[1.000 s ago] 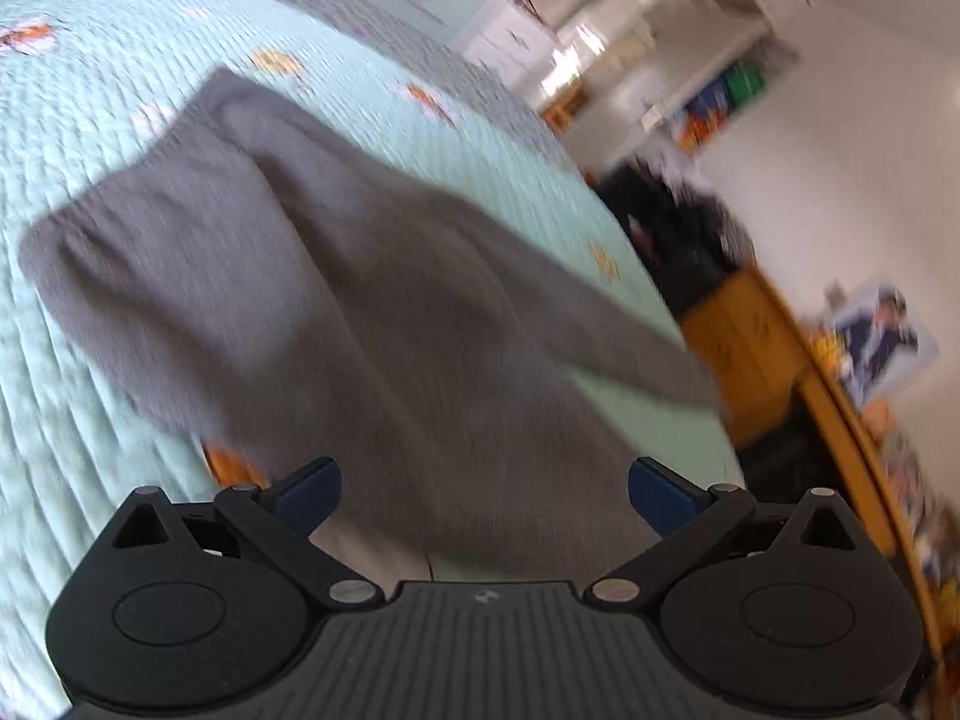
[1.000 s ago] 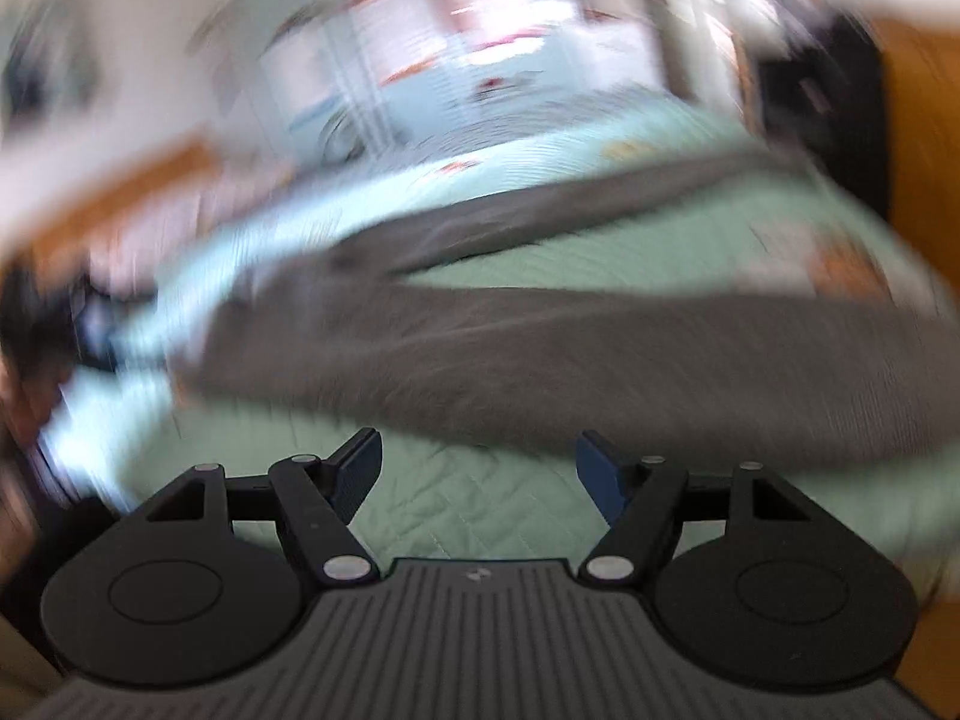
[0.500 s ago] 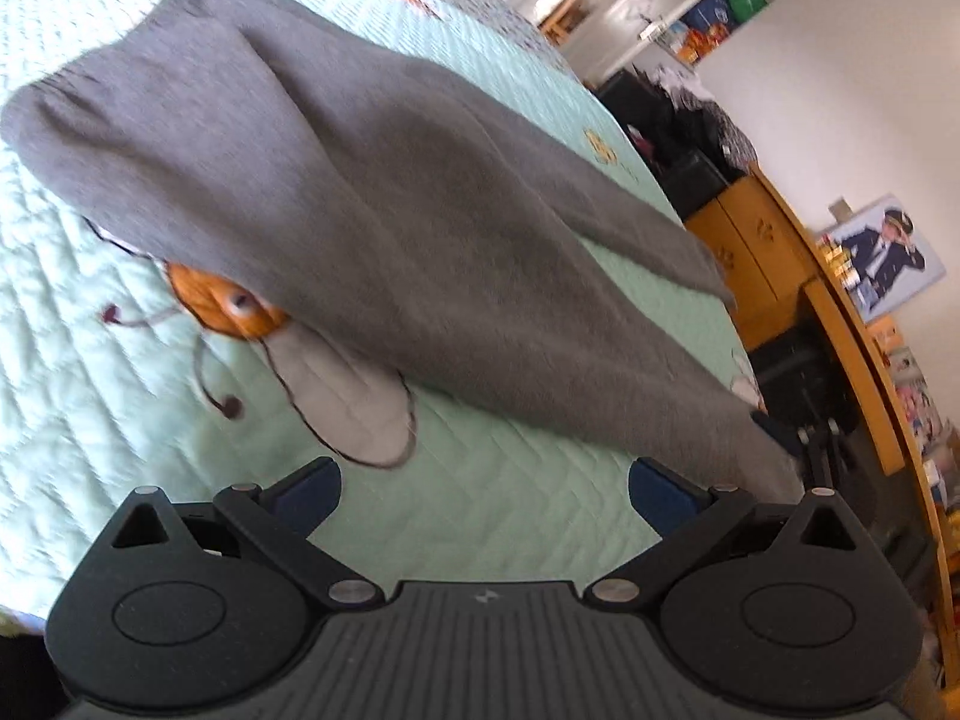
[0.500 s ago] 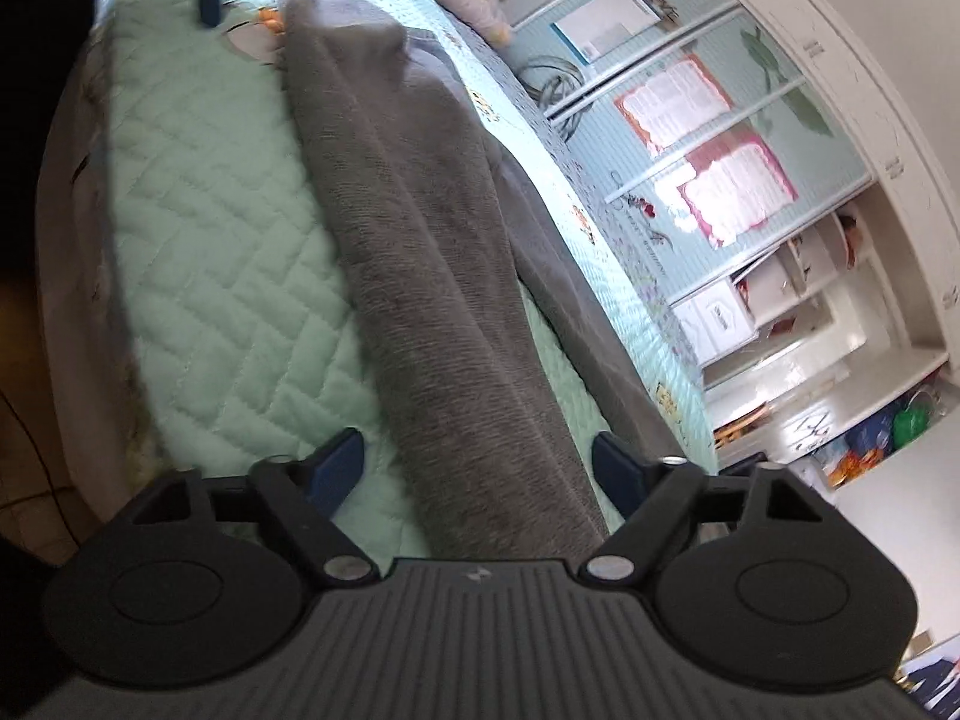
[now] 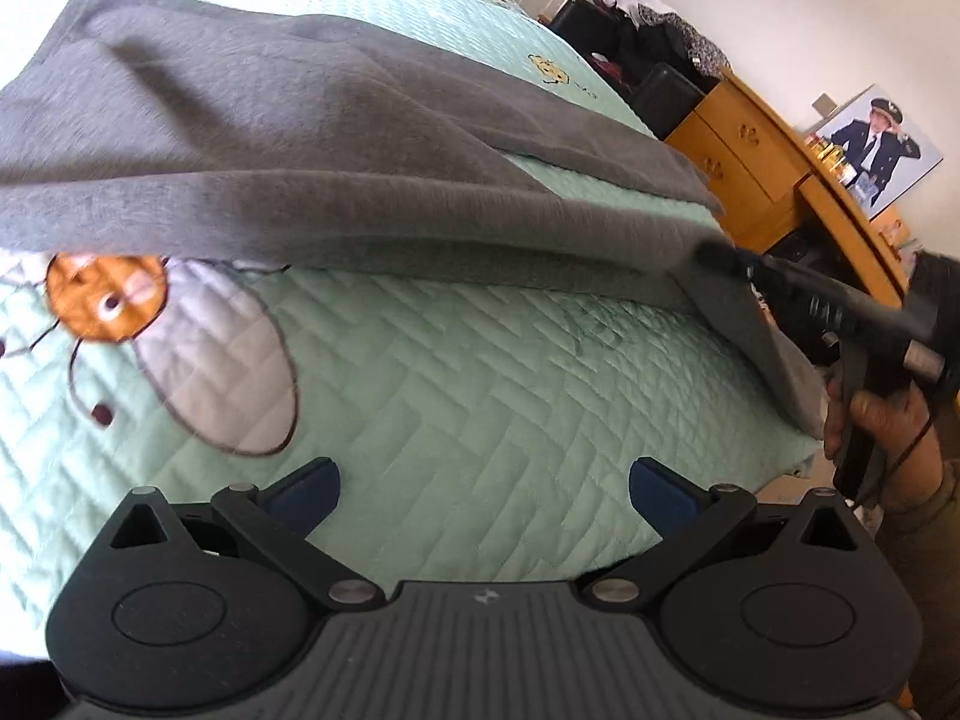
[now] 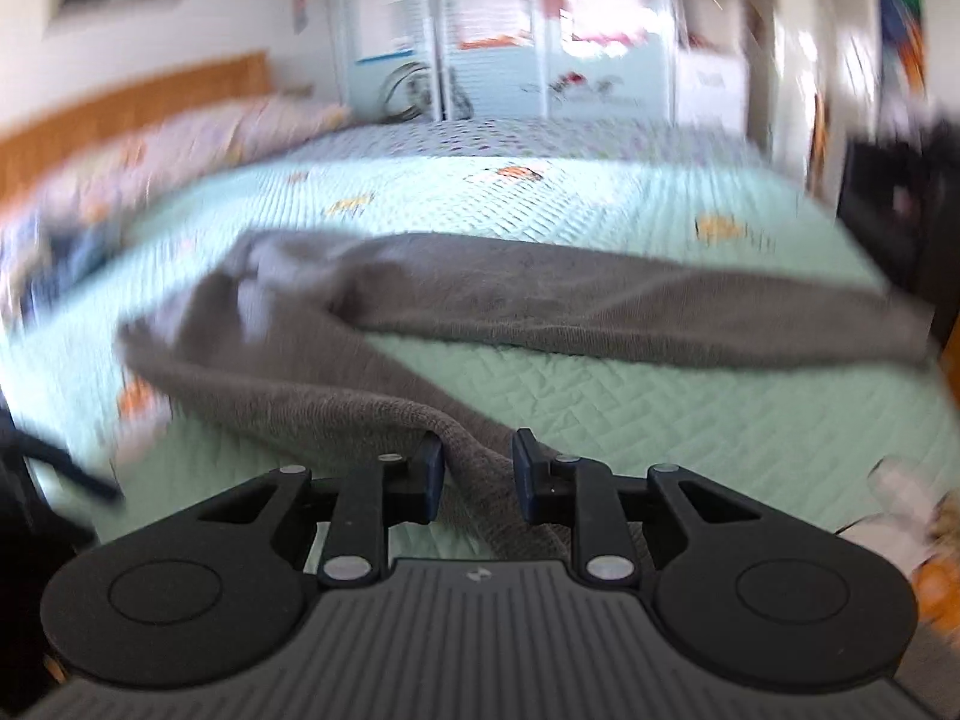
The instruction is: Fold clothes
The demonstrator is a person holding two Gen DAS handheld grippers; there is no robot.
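Grey trousers (image 5: 300, 138) lie across the mint quilted bed (image 5: 480, 372), waist at the left, legs running right. My left gripper (image 5: 483, 489) is open over bare quilt near the bed's front edge, short of the trousers. My right gripper (image 6: 478, 468) is shut on the end of the near leg (image 6: 468, 450), fabric bunched between its fingers. In the left wrist view the right gripper (image 5: 714, 252), held by a hand (image 5: 876, 414), lifts that leg end off the quilt at the right edge. The far leg (image 6: 660, 312) lies flat.
An orange insect print (image 5: 108, 300) shows on the quilt under the trousers' near edge. A wooden dresser (image 5: 738, 150) and dark furniture stand beyond the bed's right side. A headboard (image 6: 138, 102), pillow (image 6: 240, 126) and wardrobe doors (image 6: 450, 30) are at the far end.
My right gripper went from open beside the near leg to shut on its end. The left gripper has drawn back and lower toward the bed's front edge, still open.
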